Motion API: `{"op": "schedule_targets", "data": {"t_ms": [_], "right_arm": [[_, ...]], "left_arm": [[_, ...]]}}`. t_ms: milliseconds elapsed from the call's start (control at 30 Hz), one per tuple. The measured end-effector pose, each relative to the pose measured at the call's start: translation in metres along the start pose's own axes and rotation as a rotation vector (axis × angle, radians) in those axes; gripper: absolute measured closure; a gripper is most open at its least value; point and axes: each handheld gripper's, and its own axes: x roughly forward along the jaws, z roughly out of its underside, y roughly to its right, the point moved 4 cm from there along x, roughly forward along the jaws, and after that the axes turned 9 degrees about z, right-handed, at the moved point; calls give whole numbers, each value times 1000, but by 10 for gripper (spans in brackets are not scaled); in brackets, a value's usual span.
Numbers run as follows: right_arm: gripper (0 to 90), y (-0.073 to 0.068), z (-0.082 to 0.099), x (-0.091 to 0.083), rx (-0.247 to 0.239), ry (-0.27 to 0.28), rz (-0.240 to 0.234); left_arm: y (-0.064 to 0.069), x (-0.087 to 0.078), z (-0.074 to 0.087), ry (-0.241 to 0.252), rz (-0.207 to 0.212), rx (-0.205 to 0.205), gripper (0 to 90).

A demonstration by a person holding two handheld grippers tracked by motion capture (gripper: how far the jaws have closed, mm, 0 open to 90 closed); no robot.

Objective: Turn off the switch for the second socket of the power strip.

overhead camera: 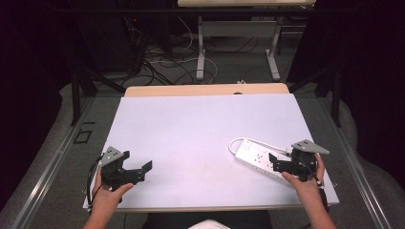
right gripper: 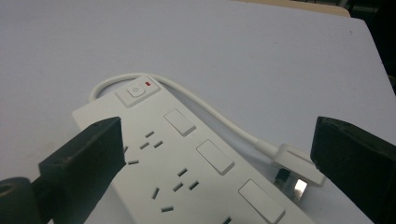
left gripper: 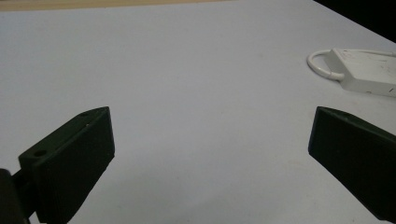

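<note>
A white power strip (overhead camera: 255, 156) lies on the white table top (overhead camera: 200, 129) at the right, its white cable (right gripper: 219, 116) looped round it and its plug (right gripper: 299, 163) resting beside it. It has a push switch (right gripper: 135, 91) with a red light at one end and several sockets. My right gripper (overhead camera: 281, 166) hovers open right over the strip's near end, with the strip (right gripper: 187, 163) lying between its jaws. At the table's left front, my left gripper (overhead camera: 143, 171) stands open over bare table, with nothing between its jaws. The strip (left gripper: 369, 70) shows far off to its right.
A wooden strip of the table (overhead camera: 205, 89) shows at the far edge. Beyond it are cables on the floor (overhead camera: 167, 62) and the white legs of another table (overhead camera: 200, 47). Dark frame posts (overhead camera: 75, 90) stand at both sides.
</note>
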Motion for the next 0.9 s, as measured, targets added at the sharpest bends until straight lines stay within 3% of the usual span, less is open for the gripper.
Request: {"op": "schedule_targets", "data": {"t_ms": [200, 433, 467, 633, 900], "right_arm": [[29, -6, 1, -1, -31, 6, -16], [47, -9, 0, 2, -35, 10, -23], [55, -9, 0, 1, -47, -13, -28], [66, -8, -1, 1, -59, 11, -20], [71, -8, -5, 1, -61, -30, -33]], "left_arm": [[1, 5, 3, -4, 23, -4, 5], [5, 7, 5, -15, 27, 6, 5], [5, 8, 5, -19, 28, 8, 5], [5, 11, 7, -31, 26, 11, 5], [5, 12, 7, -36, 24, 18, 6]]}}
